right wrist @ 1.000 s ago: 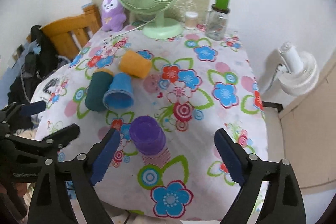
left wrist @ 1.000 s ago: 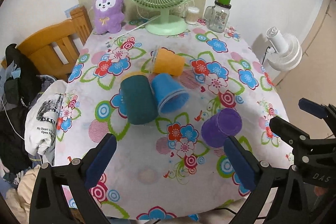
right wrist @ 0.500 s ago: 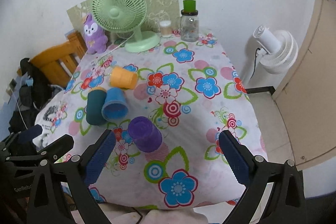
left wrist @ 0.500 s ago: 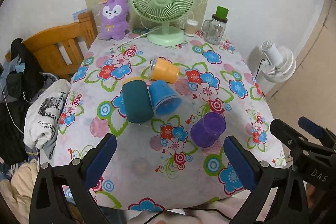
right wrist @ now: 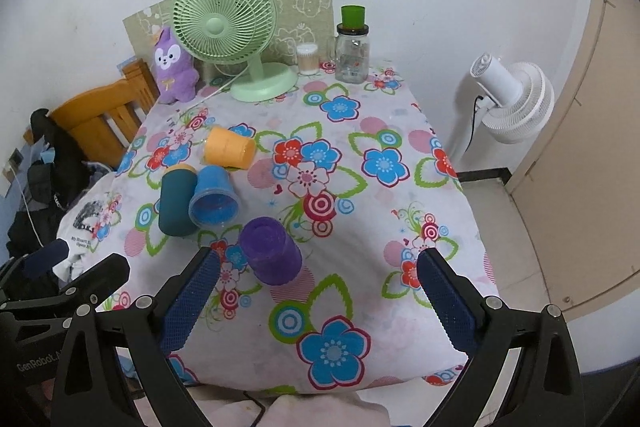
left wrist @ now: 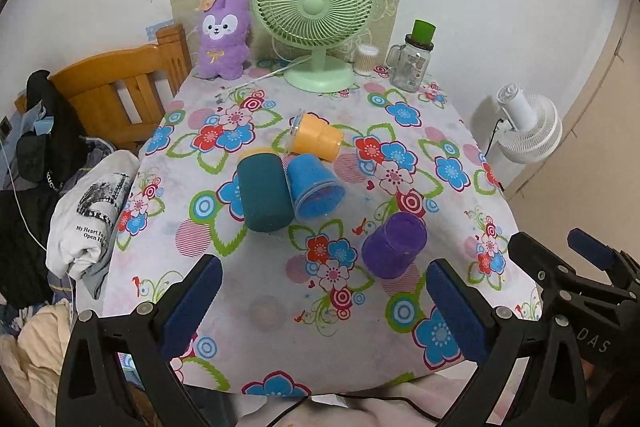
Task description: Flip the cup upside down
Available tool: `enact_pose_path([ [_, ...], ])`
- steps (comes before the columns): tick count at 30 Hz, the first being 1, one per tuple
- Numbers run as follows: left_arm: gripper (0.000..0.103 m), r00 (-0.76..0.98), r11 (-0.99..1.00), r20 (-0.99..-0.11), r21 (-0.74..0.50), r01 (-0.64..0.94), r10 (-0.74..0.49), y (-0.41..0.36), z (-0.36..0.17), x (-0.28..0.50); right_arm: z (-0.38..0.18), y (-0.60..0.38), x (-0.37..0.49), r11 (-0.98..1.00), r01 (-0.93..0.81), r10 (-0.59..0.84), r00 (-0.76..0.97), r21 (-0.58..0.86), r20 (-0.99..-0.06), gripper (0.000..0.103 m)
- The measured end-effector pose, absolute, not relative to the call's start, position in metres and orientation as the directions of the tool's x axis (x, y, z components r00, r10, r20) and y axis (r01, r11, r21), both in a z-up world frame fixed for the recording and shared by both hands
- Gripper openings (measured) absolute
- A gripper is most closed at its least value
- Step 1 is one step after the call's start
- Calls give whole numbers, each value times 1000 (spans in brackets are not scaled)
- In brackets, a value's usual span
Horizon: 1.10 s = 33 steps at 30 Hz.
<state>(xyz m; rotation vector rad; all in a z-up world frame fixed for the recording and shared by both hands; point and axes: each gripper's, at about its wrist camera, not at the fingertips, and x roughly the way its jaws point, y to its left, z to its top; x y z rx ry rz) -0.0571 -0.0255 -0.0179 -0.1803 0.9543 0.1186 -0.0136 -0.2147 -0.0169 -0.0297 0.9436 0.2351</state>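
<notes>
Approach step: both tongs, left (left wrist: 318,301) and right (right wrist: 318,301), hang released; next, close on the purple cup (right wrist: 271,251) lying near the table's (right wrist: 440,227) front edge.

Desk cloth (left wrist: 276,291): white with blue, red and pink flowers, green leaves, ring dots. Cups: purple cup (left wrist: 394,250), blue cup (left wrist: 314,185), dark teal cup (left wrist: 263,191), orange cup (left wrist: 316,139). Pale green fan (left wrist: 315,15), purple plush (left wrist: 224,35), jar (left wrist: 411,63) with green cap, white floor fan (left wrist: 528,129).
</notes>
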Motion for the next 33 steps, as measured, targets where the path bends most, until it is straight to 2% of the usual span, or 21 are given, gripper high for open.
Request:
enact_pose_path([
  [33, 103, 589, 978, -807, -85, -191, 45, -25, -12, -60, -6, -212, -16, 976, -217, 146, 615, 11, -775, 100],
])
